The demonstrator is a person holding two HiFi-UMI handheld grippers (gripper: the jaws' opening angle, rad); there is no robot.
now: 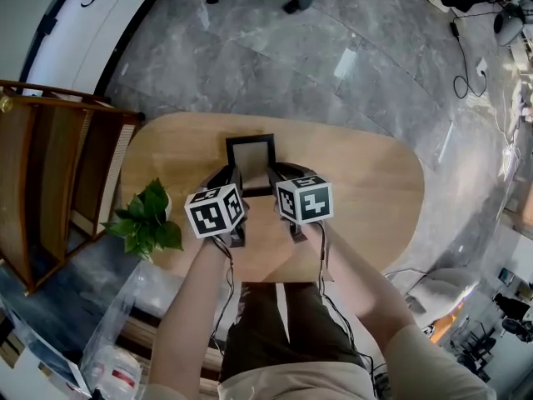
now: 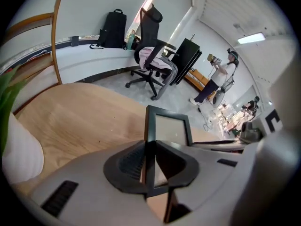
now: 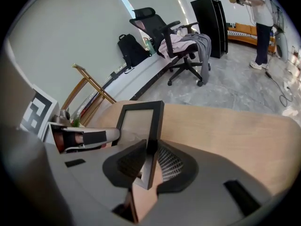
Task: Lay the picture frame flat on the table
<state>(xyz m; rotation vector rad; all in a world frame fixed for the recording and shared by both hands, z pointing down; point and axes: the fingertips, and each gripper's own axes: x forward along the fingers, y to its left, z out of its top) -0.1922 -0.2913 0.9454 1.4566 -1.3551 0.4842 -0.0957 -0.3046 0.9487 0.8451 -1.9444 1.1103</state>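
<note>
A black picture frame [image 1: 250, 153] with a pale glass front is over the middle of the oval wooden table [image 1: 366, 182]. My left gripper [image 1: 232, 177] is shut on its left side bar, seen close in the left gripper view [image 2: 149, 166] with the frame [image 2: 167, 128] reaching away from the jaws. My right gripper [image 1: 278, 176] is shut on the right side bar [image 3: 149, 161], and the frame [image 3: 138, 121] stretches ahead of it. I cannot tell whether the frame's underside touches the table.
A potted green plant [image 1: 148, 219] stands at the table's left edge, close to my left forearm. A wooden shelf unit [image 1: 50, 182] is on the floor at the left. An office chair [image 3: 181, 41] and a standing person [image 2: 218, 74] are far off.
</note>
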